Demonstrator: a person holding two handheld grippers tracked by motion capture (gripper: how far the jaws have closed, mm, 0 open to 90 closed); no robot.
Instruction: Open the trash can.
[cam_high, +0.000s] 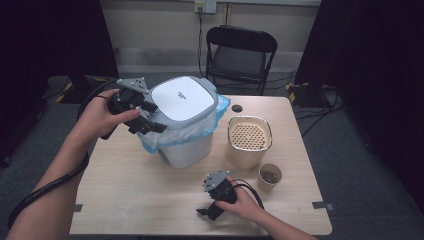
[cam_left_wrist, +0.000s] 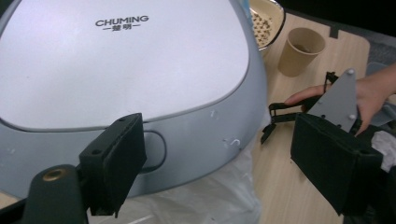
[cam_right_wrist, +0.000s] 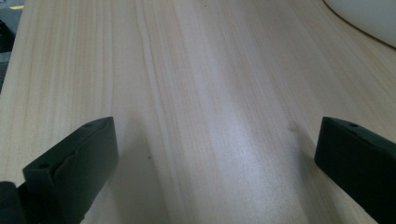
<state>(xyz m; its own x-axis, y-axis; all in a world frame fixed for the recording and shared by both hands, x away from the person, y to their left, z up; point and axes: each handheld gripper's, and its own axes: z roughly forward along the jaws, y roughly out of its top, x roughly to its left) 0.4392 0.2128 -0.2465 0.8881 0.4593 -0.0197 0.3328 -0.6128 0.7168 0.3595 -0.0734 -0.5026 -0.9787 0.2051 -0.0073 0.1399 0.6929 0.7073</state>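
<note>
We see a bin (cam_high: 184, 122) standing left of centre on the table (cam_high: 125, 190), its grey-white lid (cam_high: 181, 99) closed and a blue-clear liner (cam_high: 220, 107) bunched out under the rim. The left gripper (cam_high: 145, 116) is up at the bin's left side, jaws spread wide; in its own view one pad (cam_left_wrist: 114, 161) sits just before the lid's front edge near an oval button (cam_left_wrist: 154, 150), the other pad (cam_left_wrist: 334, 161) hangs clear off the lid's right edge. It grips nothing.

The right gripper (cam_high: 212, 197) lies low near the table's front edge, jaws released and apart, bare wood between them in its own view.

Right of the bin stands a beige pail (cam_high: 248, 141) with a perforated insert; a paper cup (cam_high: 269, 177) is just beside it, nearer us. The front-left of the table is open. A black chair (cam_high: 240, 52) stands beyond the far edge.
</note>
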